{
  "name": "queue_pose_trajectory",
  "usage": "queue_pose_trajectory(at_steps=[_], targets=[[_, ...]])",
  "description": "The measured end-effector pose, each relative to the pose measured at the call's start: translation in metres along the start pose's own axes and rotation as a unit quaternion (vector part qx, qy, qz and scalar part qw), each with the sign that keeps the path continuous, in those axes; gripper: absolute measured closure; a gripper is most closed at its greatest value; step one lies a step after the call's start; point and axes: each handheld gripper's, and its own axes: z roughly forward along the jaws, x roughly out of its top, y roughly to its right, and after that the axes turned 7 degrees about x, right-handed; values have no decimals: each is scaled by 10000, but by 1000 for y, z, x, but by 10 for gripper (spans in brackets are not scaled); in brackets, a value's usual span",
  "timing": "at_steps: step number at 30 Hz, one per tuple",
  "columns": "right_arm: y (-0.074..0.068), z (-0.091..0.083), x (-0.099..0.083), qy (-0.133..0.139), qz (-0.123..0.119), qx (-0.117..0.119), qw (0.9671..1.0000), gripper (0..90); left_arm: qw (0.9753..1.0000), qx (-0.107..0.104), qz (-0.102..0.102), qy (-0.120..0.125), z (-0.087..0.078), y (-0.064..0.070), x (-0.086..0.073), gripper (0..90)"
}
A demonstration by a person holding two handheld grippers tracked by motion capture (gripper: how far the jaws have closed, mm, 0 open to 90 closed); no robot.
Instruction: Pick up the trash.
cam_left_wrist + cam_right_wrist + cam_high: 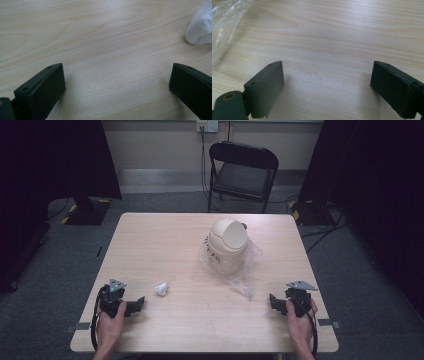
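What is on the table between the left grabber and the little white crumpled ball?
Nothing: just bare table between the left gripper and the crumpled white ball, as the high view shows.

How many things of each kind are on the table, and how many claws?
Small cream bin with a swing lid: 1
Clear plastic bag under the bin: 1
Crumpled white paper ball: 1
Claws: 2, the left claw and the right claw, both open
Total: 5

Pale matt wood-grain table (pixel 165 240), glossy cream plastic bin (pixel 227 240), crinkled clear plastic bag (pixel 245 282) — crumpled white paper wad (pixel 161 288)
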Motion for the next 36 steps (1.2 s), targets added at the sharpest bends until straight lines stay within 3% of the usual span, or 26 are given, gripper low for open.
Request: queue_pose_trajectory(at_steps=[9,14,20,24,26,31,36], targets=[[1,-4,3,-128,17,142,9998,155,10000,-73,60,2,0,-2,0,0],[-8,-12,8,8,-215,432,9988,158,9997,-182,146,30,1,-4,0,0],[-18,-8,18,-49,-298,925,9953,188,9996,-205,172,35,1,-5,0,0],[-26,-7,25,-40,-398,1086,9933,202,9996,-204,167,36,1,-5,0,0],[-35,-8,35,60,-506,1268,9906,201,9996,-203,169,38,1,-5,0,0],[-45,-7,47,209,-606,1539,9860,206,9996,-212,177,30,1,-5,0,0],[-52,-7,58,246,-753,1668,9828,221,9996,-210,178,29,1,-5,0,0]])
